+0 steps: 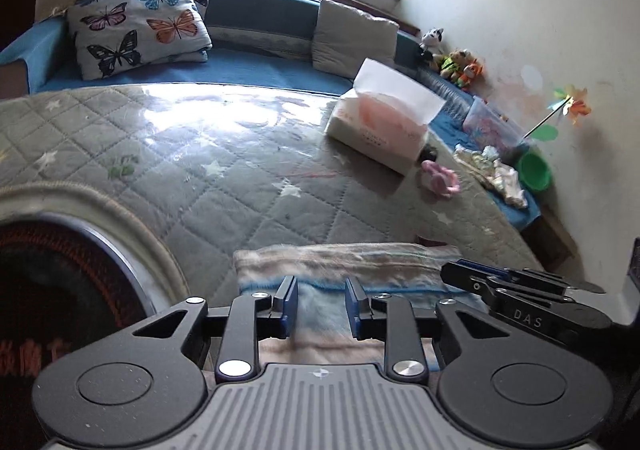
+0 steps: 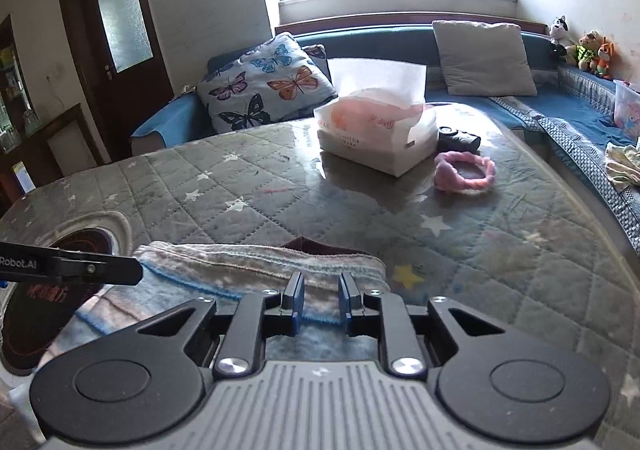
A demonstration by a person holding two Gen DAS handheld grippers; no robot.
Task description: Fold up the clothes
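With both grippers' fingers parted over the cloth (image 1: 344,266), holding nothing, left gripper (image 1: 321,304) and right gripper (image 2: 320,300) should pinch its near edge evenly.

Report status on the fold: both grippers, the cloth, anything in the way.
Left gripper open over folded cloth. Right gripper open over same cloth. Tissue box and pink ring sit farther back, apart from it.

Under the jaws lies a folded cloth (image 2: 256,270) in pale beige and grey-blue with blue stitched lines. Beyond the jaws the table cover (image 2: 460,250) is grey, quilted in diamonds with white stars. Further beyond, a pink ring (image 2: 464,174) and a butterfly-printed pillow (image 2: 264,82).
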